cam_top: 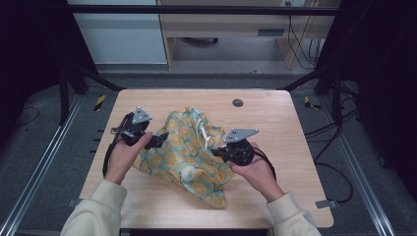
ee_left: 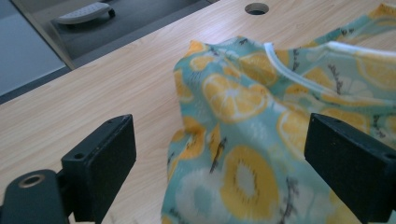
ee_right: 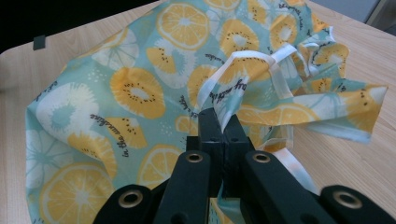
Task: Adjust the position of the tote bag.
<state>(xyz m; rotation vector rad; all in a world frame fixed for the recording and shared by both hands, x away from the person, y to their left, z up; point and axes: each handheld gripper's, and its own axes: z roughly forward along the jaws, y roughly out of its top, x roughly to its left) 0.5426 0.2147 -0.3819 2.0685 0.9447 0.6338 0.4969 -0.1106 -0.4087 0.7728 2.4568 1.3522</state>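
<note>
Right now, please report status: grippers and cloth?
Right gripper shut on cloth edge. Left gripper open around cloth. Table otherwise bare.

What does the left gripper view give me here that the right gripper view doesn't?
Left gripper view alone: the left hand-held gripper, jaws spread wide with the fruit-print cloth between them and nothing pinched, plus the round hole in the table. Right gripper view alone: the right hand-held gripper, jaws shut on a fold of the cloth beside its white edging. Both share the cloth lying bunched on the wooden table.
</note>
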